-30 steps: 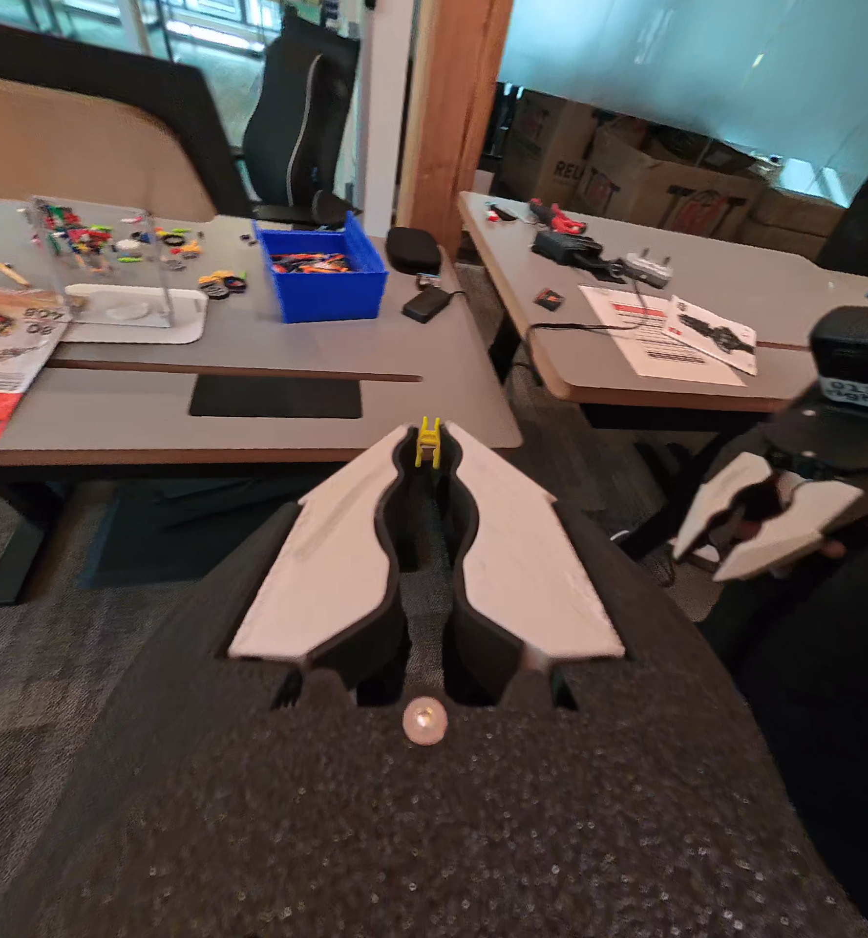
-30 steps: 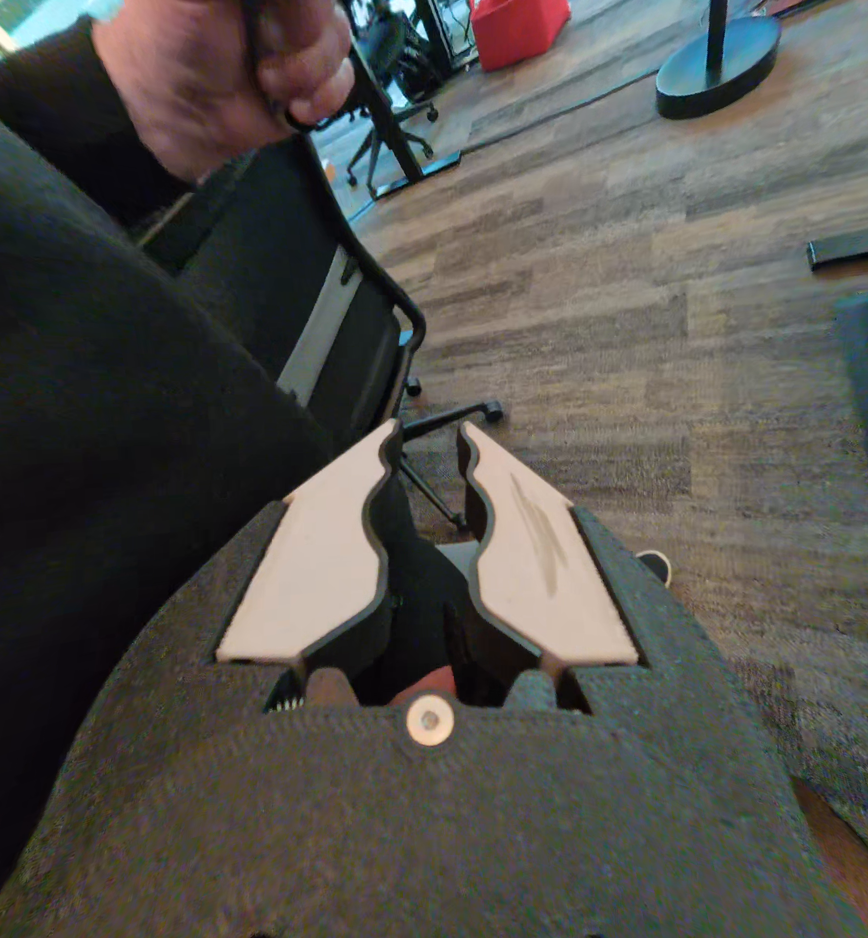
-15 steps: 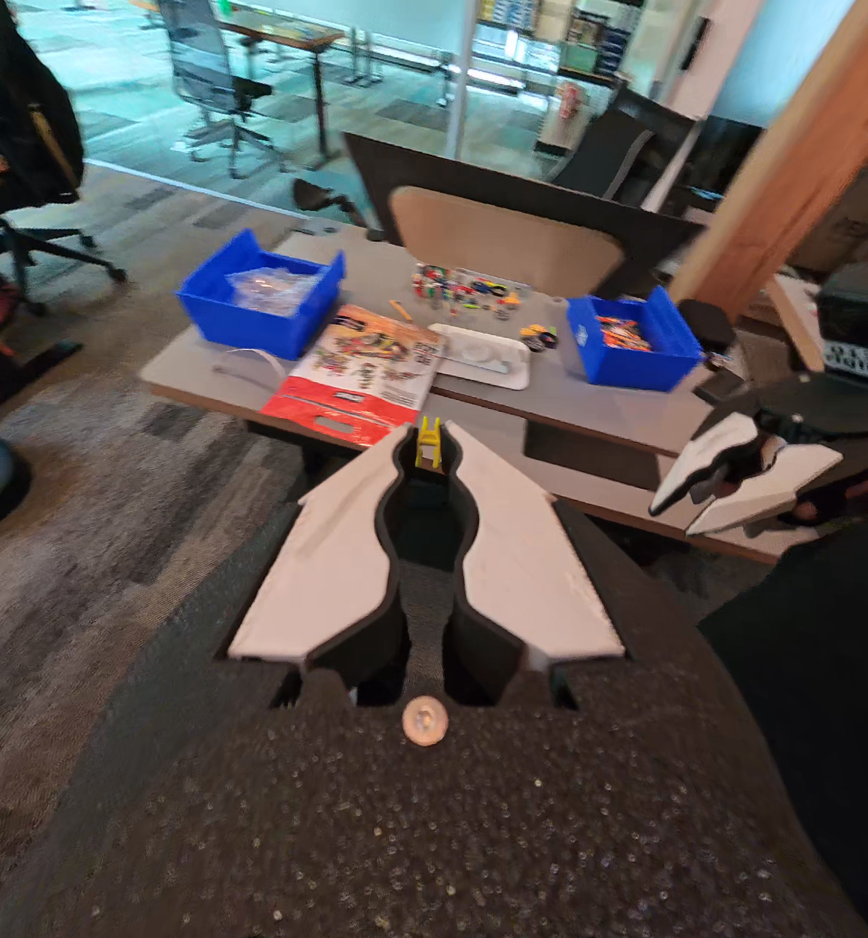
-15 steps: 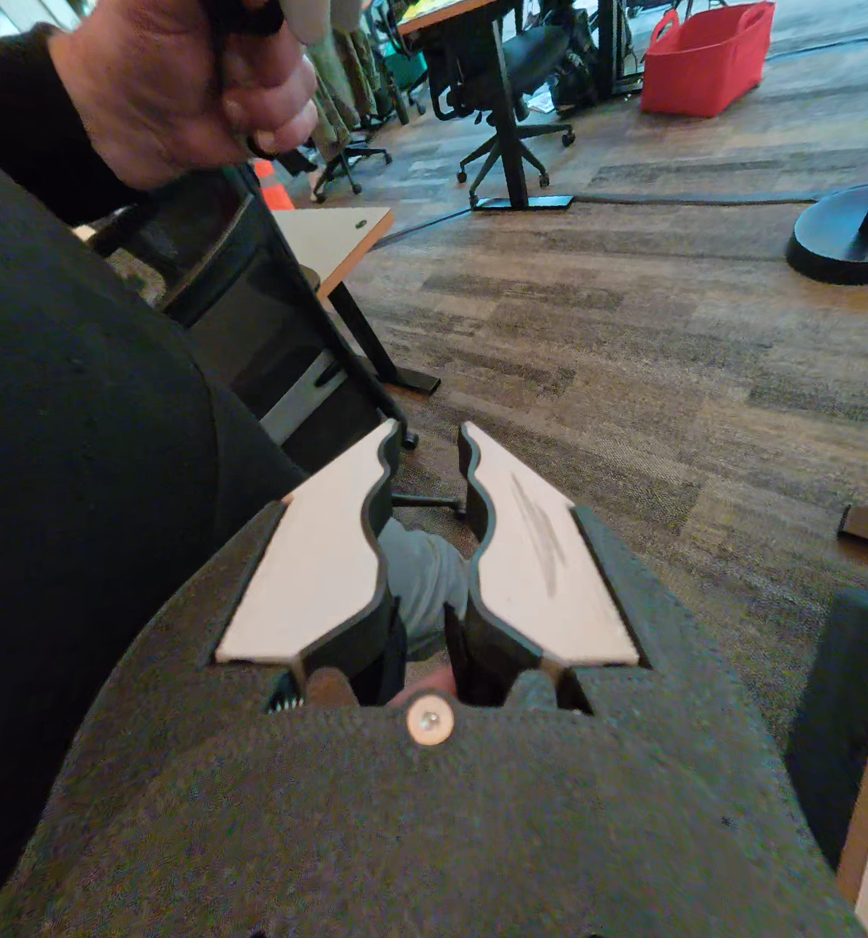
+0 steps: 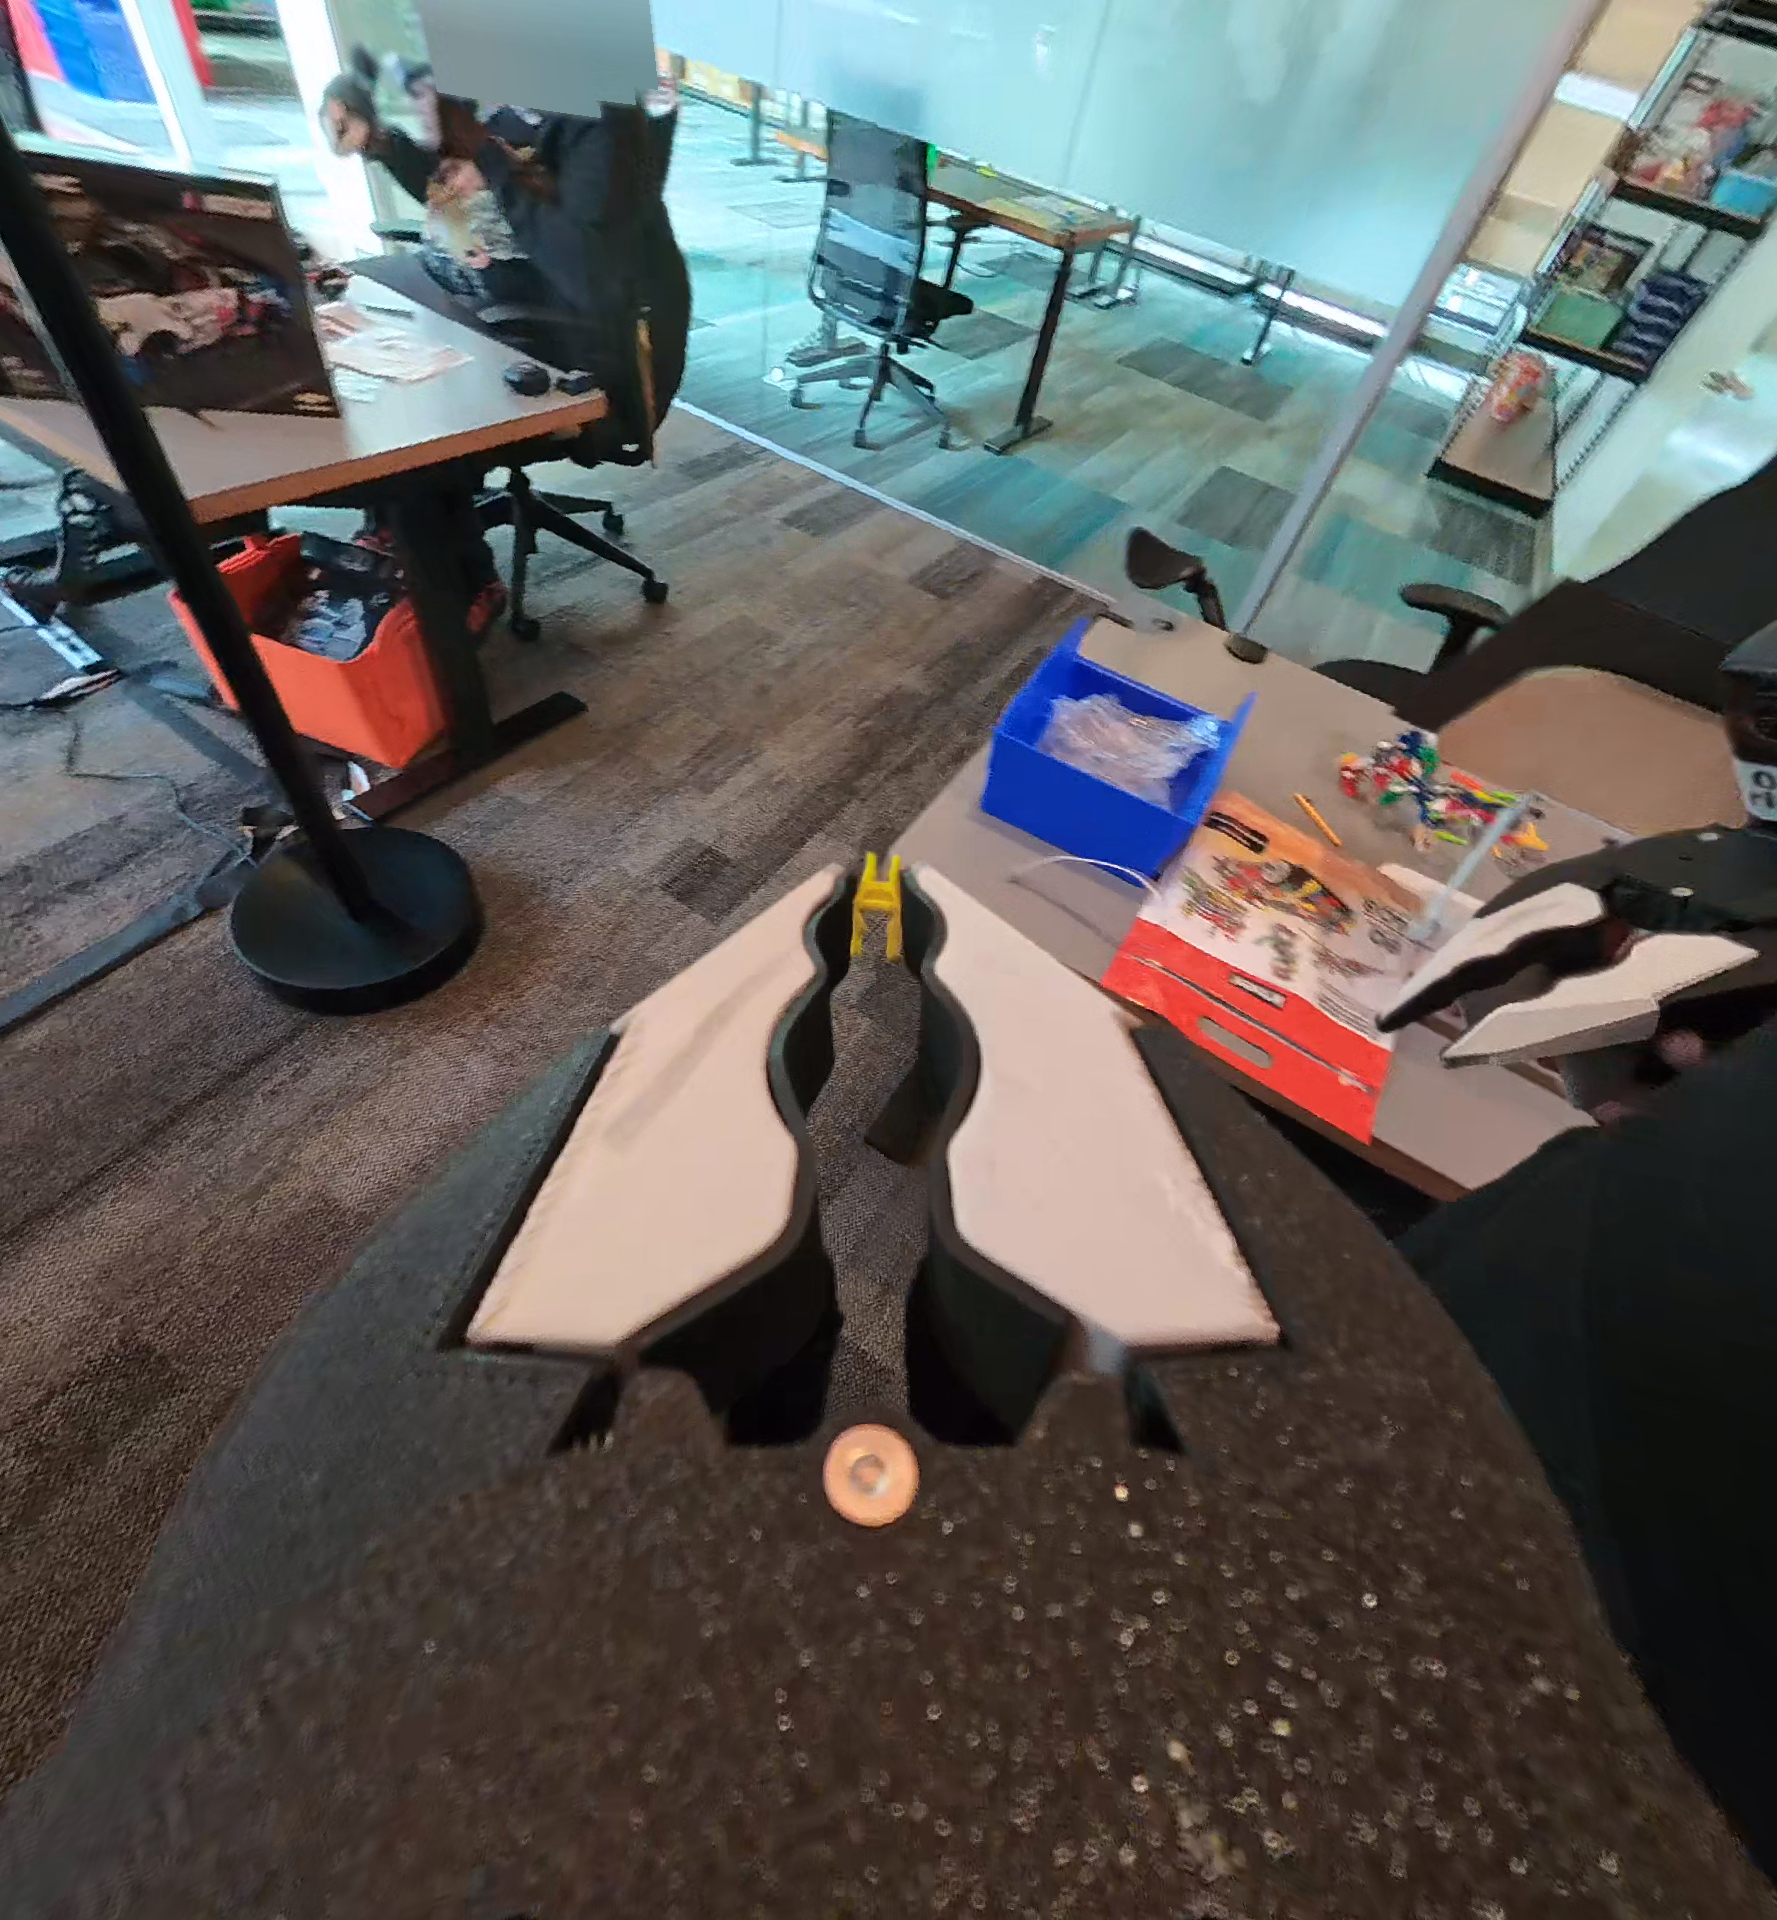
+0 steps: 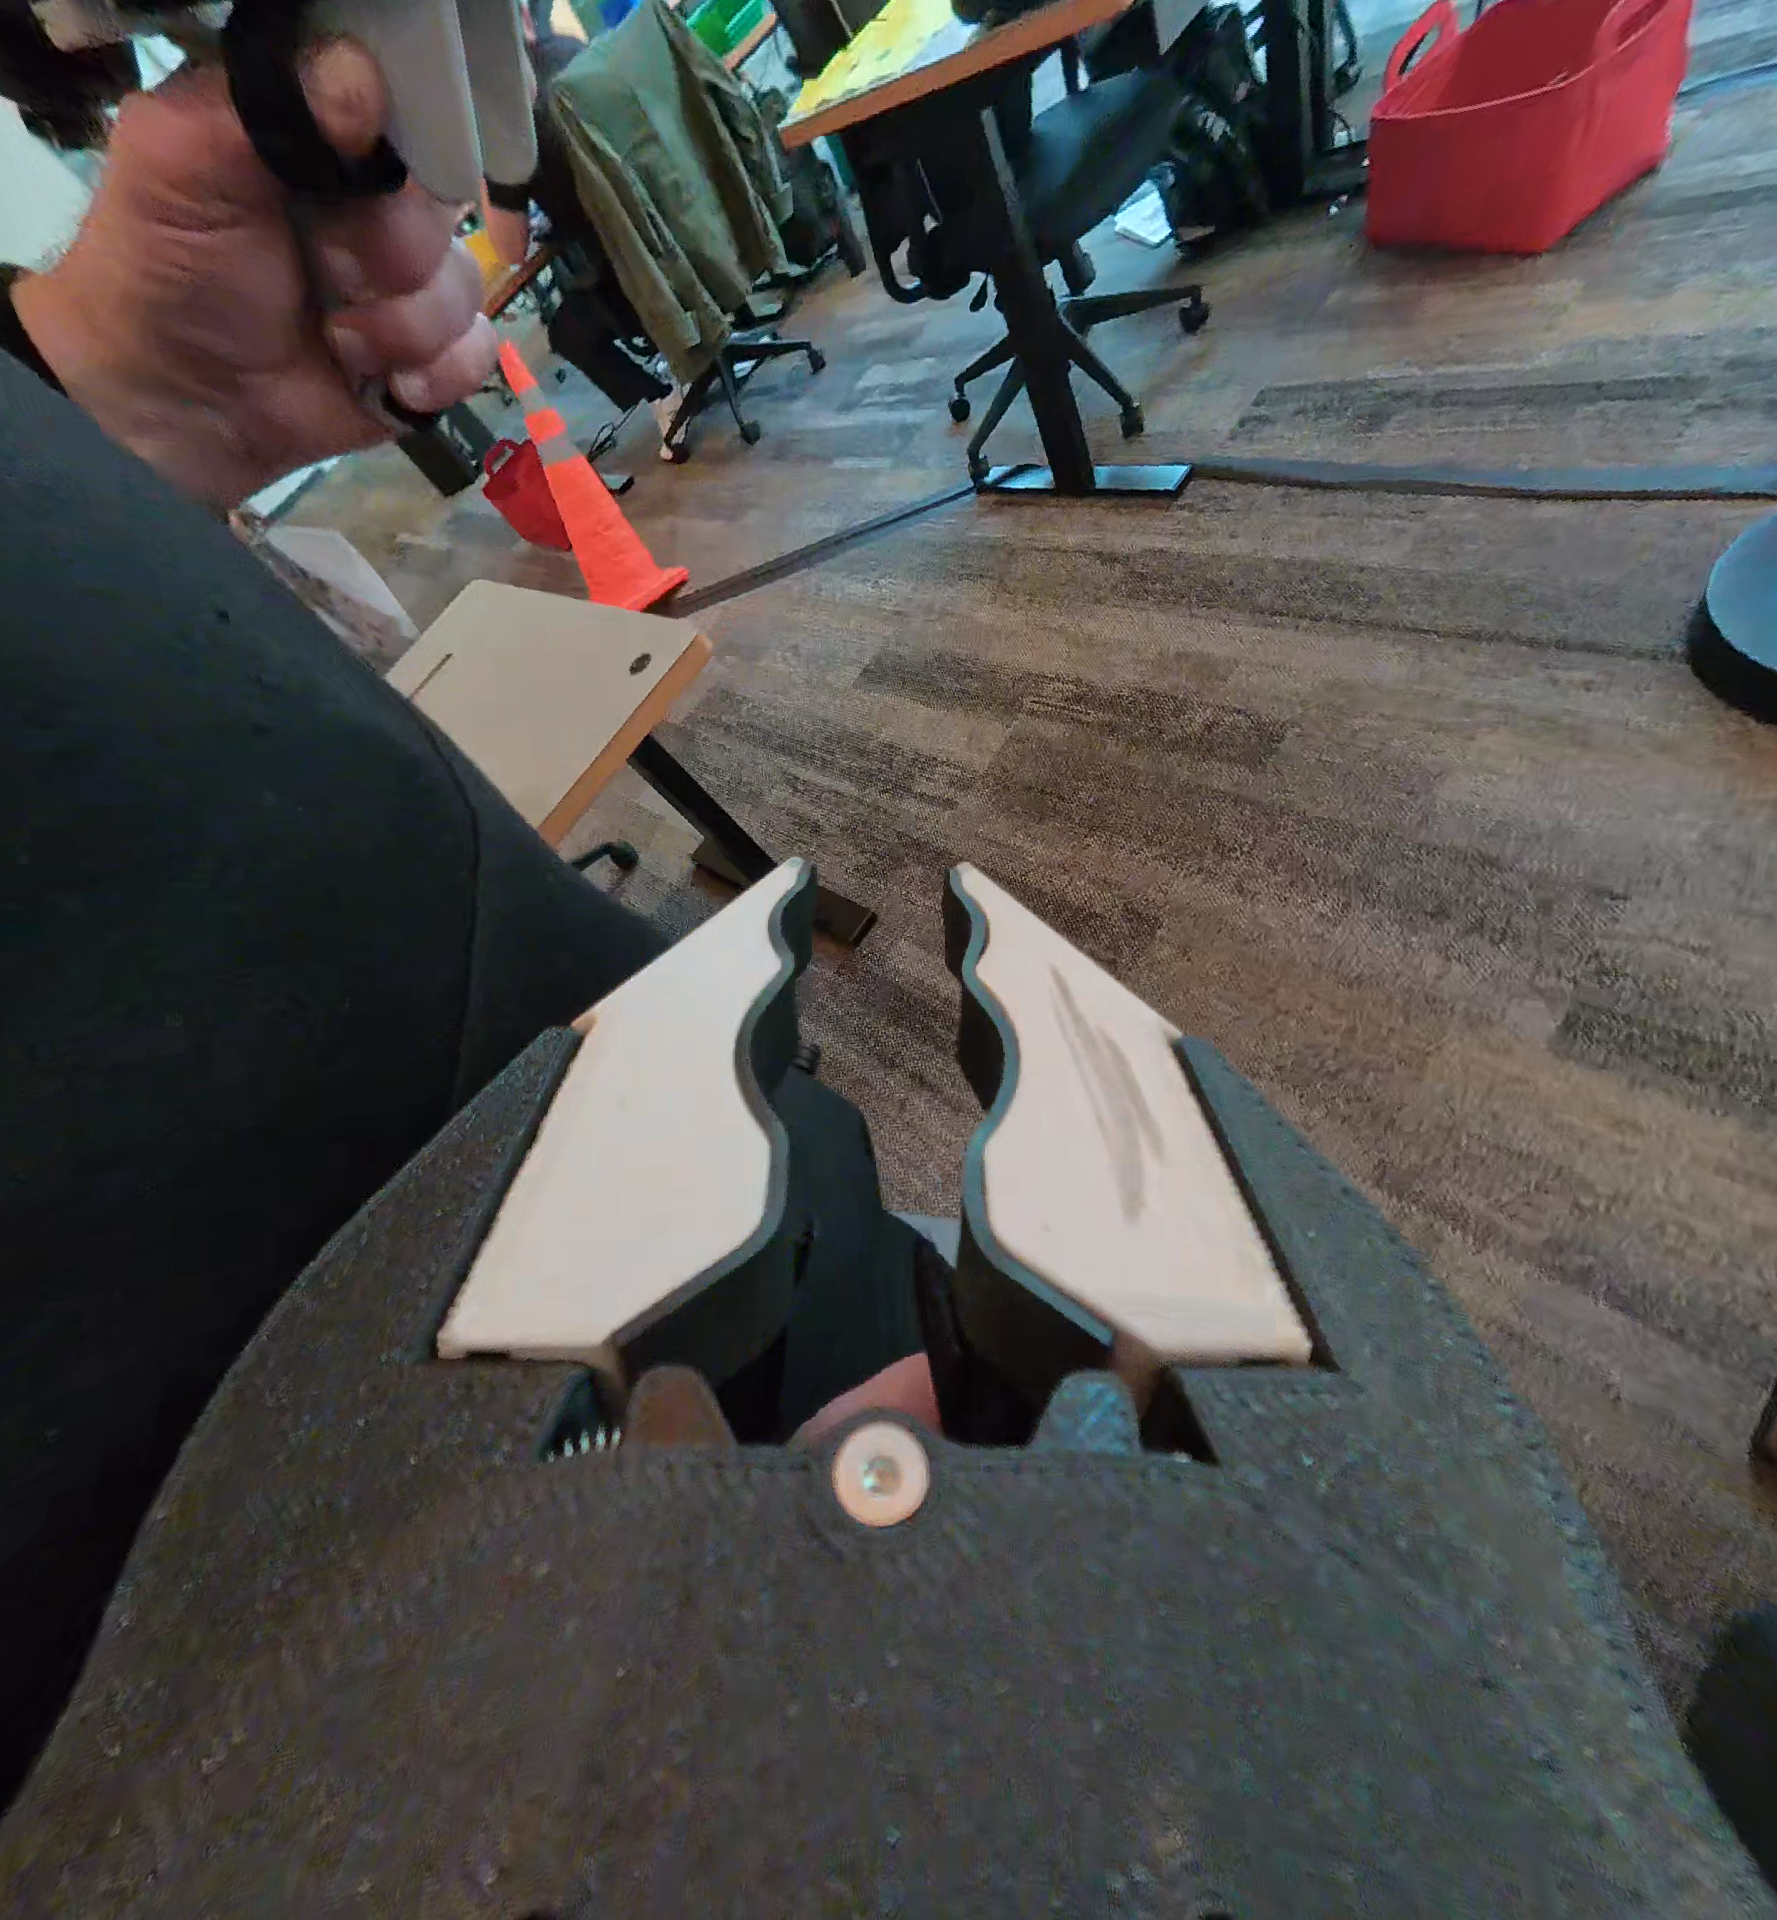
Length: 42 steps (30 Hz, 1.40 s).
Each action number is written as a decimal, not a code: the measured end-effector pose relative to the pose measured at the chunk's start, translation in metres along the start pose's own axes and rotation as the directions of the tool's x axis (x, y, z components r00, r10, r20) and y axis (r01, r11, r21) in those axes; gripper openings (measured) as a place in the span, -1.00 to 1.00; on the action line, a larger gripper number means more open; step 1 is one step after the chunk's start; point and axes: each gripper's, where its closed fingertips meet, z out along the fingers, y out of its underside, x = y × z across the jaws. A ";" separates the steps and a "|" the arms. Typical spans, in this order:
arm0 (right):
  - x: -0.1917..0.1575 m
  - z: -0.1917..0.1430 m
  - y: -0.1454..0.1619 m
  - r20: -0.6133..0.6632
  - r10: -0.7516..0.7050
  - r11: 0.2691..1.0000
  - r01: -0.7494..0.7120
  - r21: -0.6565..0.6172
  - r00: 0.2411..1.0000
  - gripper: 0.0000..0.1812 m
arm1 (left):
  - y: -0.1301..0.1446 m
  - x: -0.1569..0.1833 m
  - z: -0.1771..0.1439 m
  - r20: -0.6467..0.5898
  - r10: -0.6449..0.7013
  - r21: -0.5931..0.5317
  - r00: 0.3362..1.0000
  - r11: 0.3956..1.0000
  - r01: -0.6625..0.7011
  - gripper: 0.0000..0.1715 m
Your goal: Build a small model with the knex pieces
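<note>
My left gripper [image 5: 878, 906] is shut on a small yellow plastic piece [image 5: 876, 916] held at its fingertips, up in the air over the carpet, left of a grey table [image 5: 1289, 717]. My right gripper [image 6: 879, 894] is open and empty, pointing at the carpet floor; it also shows at the right of the left wrist view [image 5: 1435, 1029], over a red and white booklet [image 5: 1268, 956]. A hand [image 6: 240, 301] holding the left gripper's handle shows at the upper left of the right wrist view, with a black sleeve [image 6: 188, 883] below it.
The grey table carries a blue bin [image 5: 1102, 769] with a clear bag, and several small colourful pieces [image 5: 1424, 779]. A black pole on a round base [image 5: 354, 914], an orange crate [image 5: 323, 675], office chairs, desks and a seated person [image 5: 551, 208] stand around. An orange cone [image 6: 583, 499] and red tub [image 6: 1518, 135] are on the floor. Spacing between my two grippers at the tips: around 25 cm.
Both views have swung to the left across the room. The table has slid to the right in the left wrist view. The left gripper still holds the yellow piece; the right stays open.
</note>
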 end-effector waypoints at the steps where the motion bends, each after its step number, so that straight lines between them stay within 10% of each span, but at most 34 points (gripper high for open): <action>1: 0.016 0.015 -0.014 0.015 -0.003 1.000 0.003 -0.008 1.000 -0.75 | 0.000 -0.019 0.009 0.012 -0.018 -0.003 1.000 1.000 0.018 -0.93; 12: 0.268 0.171 -0.197 0.095 -0.029 0.998 0.024 0.056 0.995 -0.74 | -0.064 -0.212 0.217 0.035 -0.047 -0.063 0.998 0.997 0.049 -0.92; 18: 0.395 0.159 -0.317 -0.018 -0.063 0.987 0.065 0.144 0.998 -0.74 | -0.157 -0.275 0.371 -0.098 0.061 -0.083 0.993 0.994 -0.069 -0.92; 23: 0.512 0.130 -0.333 -0.240 0.117 0.971 -0.060 0.230 0.964 -0.74 | -0.175 -0.304 0.516 -0.294 0.125 -0.183 0.948 0.966 -0.184 -0.92; 32: 0.654 0.057 -0.367 -0.574 0.375 0.906 -0.156 0.394 0.728 -0.69 | -0.228 -0.259 0.777 -0.748 0.133 -0.121 0.651 0.936 -0.330 -0.92; 42: 0.777 -0.087 -0.368 -0.672 0.622 0.754 -0.074 0.653 0.401 -0.69 | -0.278 -0.097 0.999 -0.965 0.148 0.017 0.217 0.860 -0.510 -0.92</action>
